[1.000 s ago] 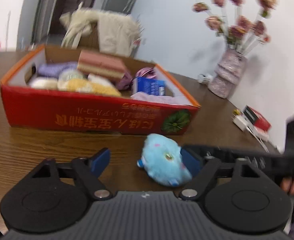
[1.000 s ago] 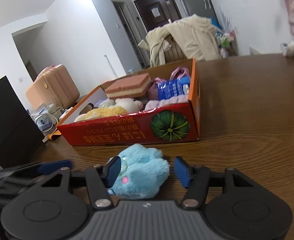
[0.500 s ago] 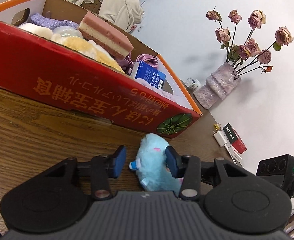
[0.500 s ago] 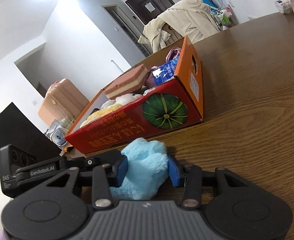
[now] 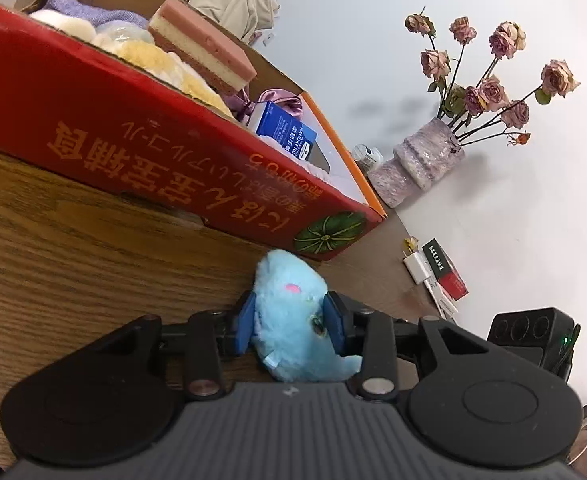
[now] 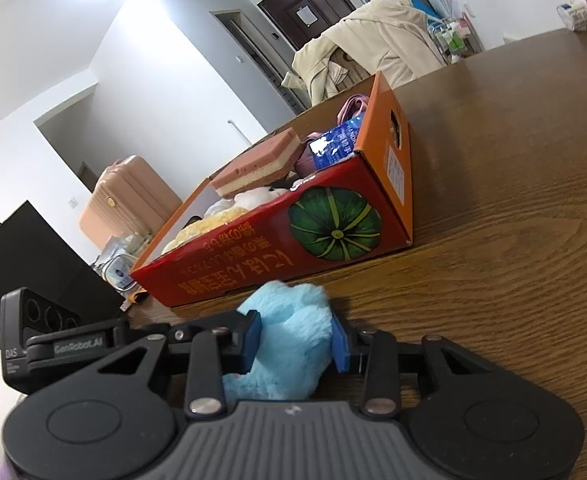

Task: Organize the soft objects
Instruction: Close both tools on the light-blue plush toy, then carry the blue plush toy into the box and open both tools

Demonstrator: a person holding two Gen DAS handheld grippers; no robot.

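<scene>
**A:** Beside the long red cardboard box (image 5: pixel 141 136), on the brown wood-grain counter (image 5: pixel 53 272), lies the fluffy sky-blue plush toy (image 5: pixel 293 320). Both grippers are on it at once. Left gripper (image 5: pixel 289 322): blue fingers (image 5: pixel 246 322) have just been closing, now pressed into the fur on either side of the head end, where a pink spot and a dark eye show. Right gripper (image 6: pixel 296 342): also just been closing, fingers (image 6: pixel 339 344) clenched on the other end of the same toy (image 6: pixel 293 332).

**B:** Why two grips on one small toy?

**A:** My reading: plush sags, so a hold at each end keeps it from folding during the lift over the box wall. The box stands just behind it, already loaded with a pink-and-cream layered sponge block (image 5: pixel 205 48), a pale yellow fuzzy item (image 5: pixel 161 60) and a blue tissue packet (image 5: pixel 285 130), so the transfer is short.

**B:** Anything you can't settle?

**A:** Plenty. Whether the toy rests on the counter or is already raised, each gripper body hides. The toy's underside and lower part are cut off. Free room inside the box near the tissue packet is hard to judge. The person holding the grippers is out of view.
</scene>
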